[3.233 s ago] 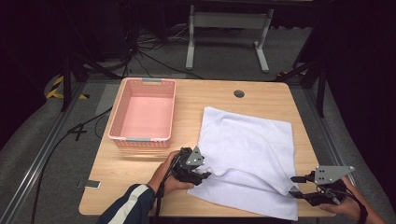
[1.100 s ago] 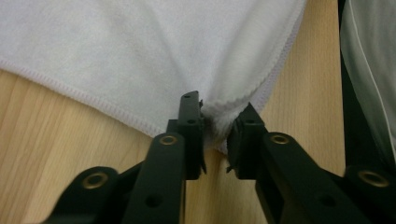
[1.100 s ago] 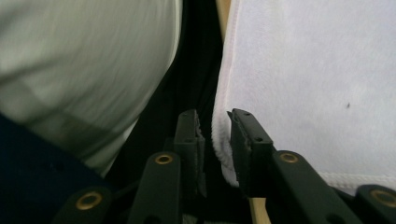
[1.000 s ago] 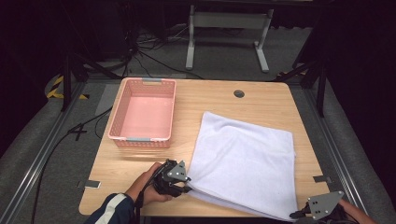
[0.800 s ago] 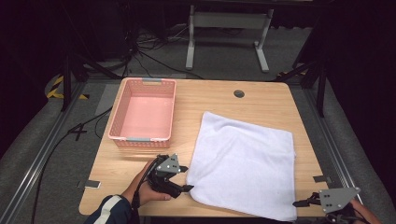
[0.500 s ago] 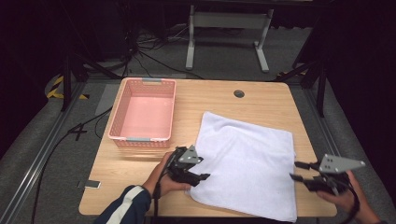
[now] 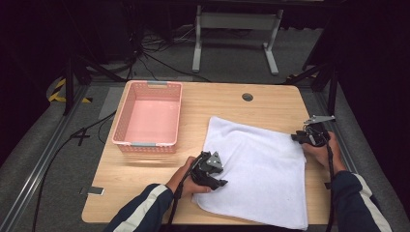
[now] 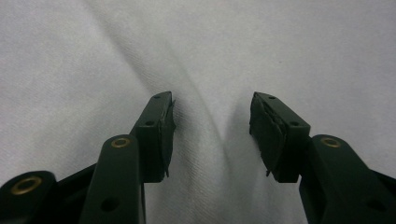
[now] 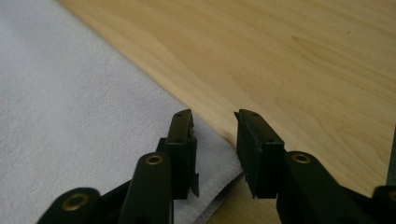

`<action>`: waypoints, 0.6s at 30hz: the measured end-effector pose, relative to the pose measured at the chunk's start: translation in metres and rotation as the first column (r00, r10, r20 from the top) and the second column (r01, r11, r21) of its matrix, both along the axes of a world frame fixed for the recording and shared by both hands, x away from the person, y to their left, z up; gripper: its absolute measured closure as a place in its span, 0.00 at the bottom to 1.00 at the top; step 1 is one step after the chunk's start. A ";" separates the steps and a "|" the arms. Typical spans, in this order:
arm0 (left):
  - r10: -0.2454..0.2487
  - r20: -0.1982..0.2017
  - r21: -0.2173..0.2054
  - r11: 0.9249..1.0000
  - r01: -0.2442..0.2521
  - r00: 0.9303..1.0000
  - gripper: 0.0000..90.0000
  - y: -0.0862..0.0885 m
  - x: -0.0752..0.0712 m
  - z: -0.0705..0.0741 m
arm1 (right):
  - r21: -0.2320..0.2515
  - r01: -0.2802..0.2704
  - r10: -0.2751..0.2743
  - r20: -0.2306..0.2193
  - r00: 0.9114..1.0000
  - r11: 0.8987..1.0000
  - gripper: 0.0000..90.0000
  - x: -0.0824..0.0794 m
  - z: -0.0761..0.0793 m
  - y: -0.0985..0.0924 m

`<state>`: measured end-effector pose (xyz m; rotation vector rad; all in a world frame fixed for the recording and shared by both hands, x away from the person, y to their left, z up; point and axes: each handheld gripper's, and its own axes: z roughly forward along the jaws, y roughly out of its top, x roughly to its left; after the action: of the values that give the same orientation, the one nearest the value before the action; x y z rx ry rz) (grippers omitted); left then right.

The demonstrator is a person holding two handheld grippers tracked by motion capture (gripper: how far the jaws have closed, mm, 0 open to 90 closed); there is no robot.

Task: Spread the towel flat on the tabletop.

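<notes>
A white towel (image 7: 261, 174) lies spread flat on the right half of the wooden table (image 7: 227, 101). My left gripper (image 7: 218, 180) rests on the towel's left edge, near its front corner. In the left gripper view its jaws (image 8: 212, 100) stand apart over the towel (image 8: 93, 56); they have just been closing, and a soft raised wrinkle runs between them. My right gripper (image 7: 297, 137) is at the towel's far right corner. Its jaws (image 9: 214, 116) have just been closing, with the towel (image 9: 70, 116) corner lying between and under them, not pinched.
A pink plastic basket (image 7: 147, 145) stands empty at the table's left. A round cable hole (image 7: 247, 97) sits near the far edge. Bare wood (image 9: 303, 60) lies right of the towel's corner. Beyond the table are a metal stand and cables on the floor.
My right gripper has moved from the table's front right corner to the towel's far right corner. The left gripper has shifted right onto the towel's left edge. The towel now lies flatter.
</notes>
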<state>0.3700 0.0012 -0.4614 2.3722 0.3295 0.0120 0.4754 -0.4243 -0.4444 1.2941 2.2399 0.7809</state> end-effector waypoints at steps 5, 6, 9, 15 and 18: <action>-0.030 -0.029 0.008 0.999 0.031 0.999 0.57 -0.002 -0.024 0.001 | -0.006 0.012 -0.012 0.009 1.000 1.000 0.74 0.012 -0.001 0.001; -0.051 -0.031 0.016 0.999 0.051 0.998 0.57 -0.002 -0.027 0.002 | -0.030 0.017 -0.016 0.025 1.000 0.999 0.74 0.014 -0.001 0.002; -0.049 0.001 0.033 0.998 0.049 0.999 0.58 -0.003 -0.030 0.005 | -0.050 0.016 -0.013 0.056 0.998 0.999 0.75 0.018 -0.003 0.005; 0.265 0.103 -0.014 0.964 -0.265 0.959 0.35 -0.013 0.022 0.015 | -0.025 0.050 -0.048 0.047 0.998 0.998 0.64 0.026 0.001 0.003; 0.355 0.097 -0.056 0.935 -0.352 0.930 0.34 -0.017 0.060 0.018 | 0.024 0.016 -0.016 0.038 0.999 1.000 0.58 0.023 0.003 0.000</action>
<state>0.4296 -0.0155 -0.4432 2.2344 0.6958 0.2971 0.4988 -0.4246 -0.4416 1.2953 2.1937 0.8219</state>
